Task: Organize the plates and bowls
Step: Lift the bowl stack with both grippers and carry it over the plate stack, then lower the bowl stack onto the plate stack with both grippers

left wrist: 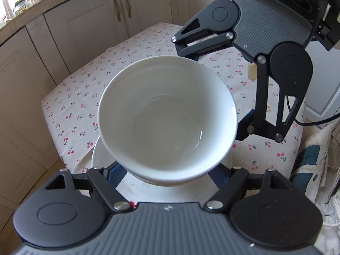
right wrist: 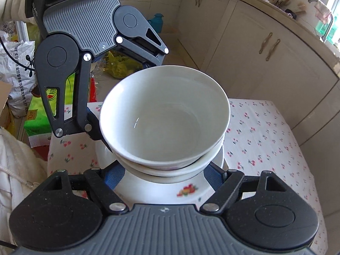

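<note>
Item: bowls [left wrist: 167, 116], nested pair, carried above plate [right wrist: 187, 189] over table [left wrist: 70, 106]
Left gripper [left wrist: 167, 176]: clamped on lower bowl, near side
Right gripper [right wrist: 164, 174]: clamped likewise, opposite side
Handling: keep both hands level, moving together; lower centred onto plate; release together

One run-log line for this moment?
left gripper: shut on bowl stack | right gripper: shut on bowl stack | plate beneath | cherry-print tablecloth

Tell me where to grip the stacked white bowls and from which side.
Grip the lower wall of the stacked white bowls, under the flared rims, one gripper from each opposite side. The walls taper downward, so jaws seated beneath the rims cannot slip upward; the plate below blocks scooping from underneath.
</note>
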Motion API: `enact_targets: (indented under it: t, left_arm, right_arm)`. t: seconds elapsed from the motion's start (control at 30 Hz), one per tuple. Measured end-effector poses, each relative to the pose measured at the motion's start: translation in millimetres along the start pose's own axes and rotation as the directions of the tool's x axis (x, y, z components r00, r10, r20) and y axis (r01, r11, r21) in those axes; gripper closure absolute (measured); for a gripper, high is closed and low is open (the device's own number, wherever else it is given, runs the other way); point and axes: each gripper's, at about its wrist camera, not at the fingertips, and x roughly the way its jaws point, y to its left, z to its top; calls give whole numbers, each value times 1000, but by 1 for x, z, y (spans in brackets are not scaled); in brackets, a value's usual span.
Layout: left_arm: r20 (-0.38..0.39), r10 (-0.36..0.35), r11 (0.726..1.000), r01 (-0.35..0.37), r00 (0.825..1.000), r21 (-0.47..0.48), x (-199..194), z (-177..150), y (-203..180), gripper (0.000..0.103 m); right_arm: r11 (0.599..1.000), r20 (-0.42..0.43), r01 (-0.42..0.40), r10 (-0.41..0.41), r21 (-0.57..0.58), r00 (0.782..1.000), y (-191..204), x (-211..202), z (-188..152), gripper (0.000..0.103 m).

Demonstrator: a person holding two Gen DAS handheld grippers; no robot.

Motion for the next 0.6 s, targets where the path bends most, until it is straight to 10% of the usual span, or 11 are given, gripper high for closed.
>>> enact_targets:
  t: [0.6]
  left_arm:
    - [-11,-57,997,56,998,-48,14,-10,22,21]
  right_arm:
    - [996,-9,-40,41,84,999,-10,18,-3,19]
